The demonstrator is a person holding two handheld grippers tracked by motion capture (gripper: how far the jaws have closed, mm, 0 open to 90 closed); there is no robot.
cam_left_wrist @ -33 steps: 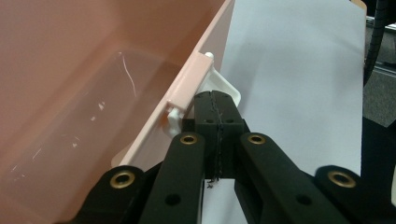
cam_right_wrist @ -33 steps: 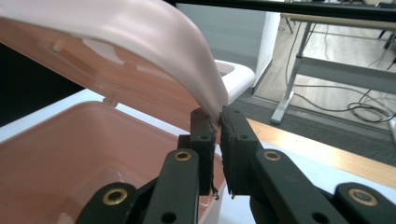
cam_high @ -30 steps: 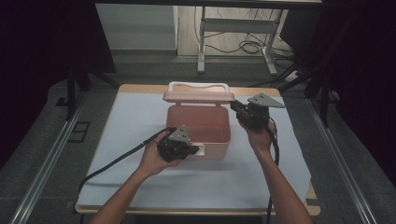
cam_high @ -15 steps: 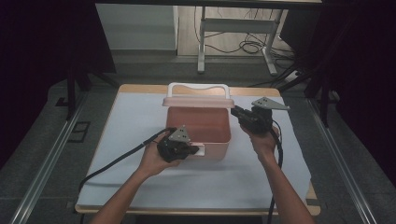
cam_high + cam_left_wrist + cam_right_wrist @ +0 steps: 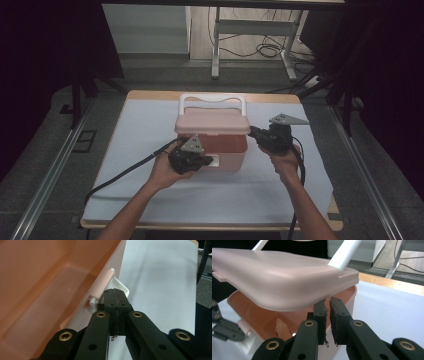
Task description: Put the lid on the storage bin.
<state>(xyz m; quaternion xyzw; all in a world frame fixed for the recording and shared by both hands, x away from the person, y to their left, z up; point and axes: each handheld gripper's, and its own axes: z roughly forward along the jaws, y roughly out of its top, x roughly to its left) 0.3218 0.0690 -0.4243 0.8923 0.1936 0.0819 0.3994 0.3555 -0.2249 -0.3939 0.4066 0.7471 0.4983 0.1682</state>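
A pink box (image 5: 225, 148) with a paler lid (image 5: 212, 122) and an upright white handle (image 5: 212, 97) stands mid-table. My left gripper (image 5: 207, 161) is shut, its tips (image 5: 115, 291) against the white latch (image 5: 122, 286) on the box's front wall (image 5: 45, 290). My right gripper (image 5: 252, 132) is at the lid's right edge. Its jaws (image 5: 327, 301) are nearly together on the rim of the lid (image 5: 274, 272), which hovers tilted over the open box (image 5: 287, 315). The left gripper (image 5: 224, 331) shows at the far side.
A white sheet (image 5: 140, 130) covers the wooden table (image 5: 150, 95). Black cables trail from both grippers toward the near edge. A metal desk frame (image 5: 250, 30) and floor cables lie beyond the table; rails (image 5: 55, 165) run along both sides.
The lid has swung down from tilted back to nearly over the box, and the right gripper came down and nearer with it. The left gripper stayed at the latch.
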